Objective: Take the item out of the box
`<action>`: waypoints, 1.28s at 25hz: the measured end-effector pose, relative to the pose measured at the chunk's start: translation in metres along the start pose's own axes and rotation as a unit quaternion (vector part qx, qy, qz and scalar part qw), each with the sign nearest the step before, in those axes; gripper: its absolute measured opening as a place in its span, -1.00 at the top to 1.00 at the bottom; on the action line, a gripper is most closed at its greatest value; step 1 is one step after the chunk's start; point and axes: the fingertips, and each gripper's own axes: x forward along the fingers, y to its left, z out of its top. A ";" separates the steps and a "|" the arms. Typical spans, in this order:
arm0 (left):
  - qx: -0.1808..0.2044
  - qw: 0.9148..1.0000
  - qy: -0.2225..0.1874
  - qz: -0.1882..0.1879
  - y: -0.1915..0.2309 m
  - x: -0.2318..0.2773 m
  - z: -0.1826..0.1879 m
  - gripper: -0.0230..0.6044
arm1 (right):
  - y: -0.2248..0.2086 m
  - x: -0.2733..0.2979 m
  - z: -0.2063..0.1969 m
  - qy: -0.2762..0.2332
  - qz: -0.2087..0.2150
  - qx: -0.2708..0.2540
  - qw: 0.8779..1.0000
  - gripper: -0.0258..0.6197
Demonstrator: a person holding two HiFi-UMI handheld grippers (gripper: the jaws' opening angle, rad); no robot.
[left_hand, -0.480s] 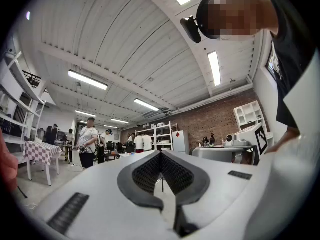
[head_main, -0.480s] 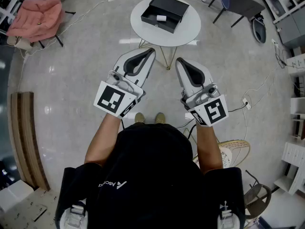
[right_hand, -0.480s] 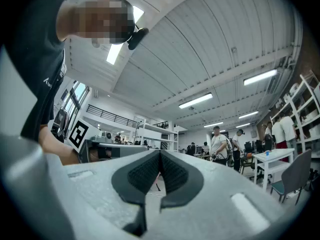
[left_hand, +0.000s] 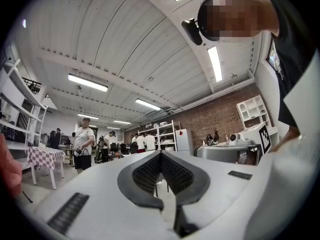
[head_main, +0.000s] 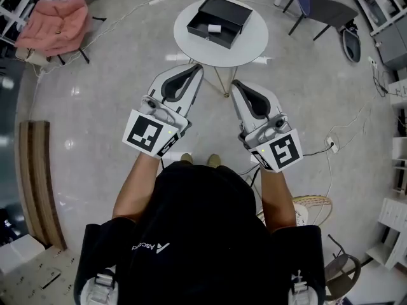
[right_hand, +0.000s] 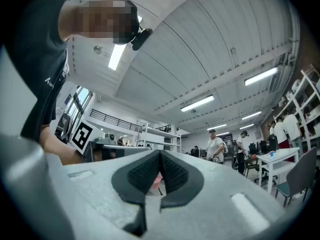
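Note:
A black open box (head_main: 219,21) lies on the round white table (head_main: 245,46) at the top of the head view, with a small white item (head_main: 214,28) inside it. Both grippers are held in front of the person, well short of the table. The left gripper (head_main: 198,67) is shut with nothing in it; in its own view the left gripper (left_hand: 160,154) points across the room, tips touching. The right gripper (head_main: 234,82) is shut and empty too; the right gripper (right_hand: 160,153) in its own view shows only the hall beyond. Neither gripper view shows the box.
A pink garment lies on a chair (head_main: 54,24) at the upper left. A dark chair (head_main: 321,8) stands right of the table. Cables (head_main: 346,129) run over the floor at the right. Wooden boards (head_main: 38,176) lie at the left. Several people (left_hand: 82,141) stand in the background hall.
Both grippers have shifted slightly up and left in the head view, a little nearer the table. Their jaws stay shut.

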 end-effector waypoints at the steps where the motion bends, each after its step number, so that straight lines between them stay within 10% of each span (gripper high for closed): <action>1: 0.003 1.000 0.000 0.002 0.001 0.003 0.000 0.93 | -0.004 0.000 0.000 -0.002 0.001 0.000 1.000 0.92; 12: 0.012 1.000 -0.006 0.026 0.056 0.036 -0.008 0.93 | -0.056 0.029 -0.025 0.011 -0.001 -0.006 1.000 0.92; 32: -0.002 0.999 -0.003 -0.042 0.317 0.167 -0.074 0.93 | -0.211 0.266 -0.156 0.139 -0.040 -0.038 0.989 0.92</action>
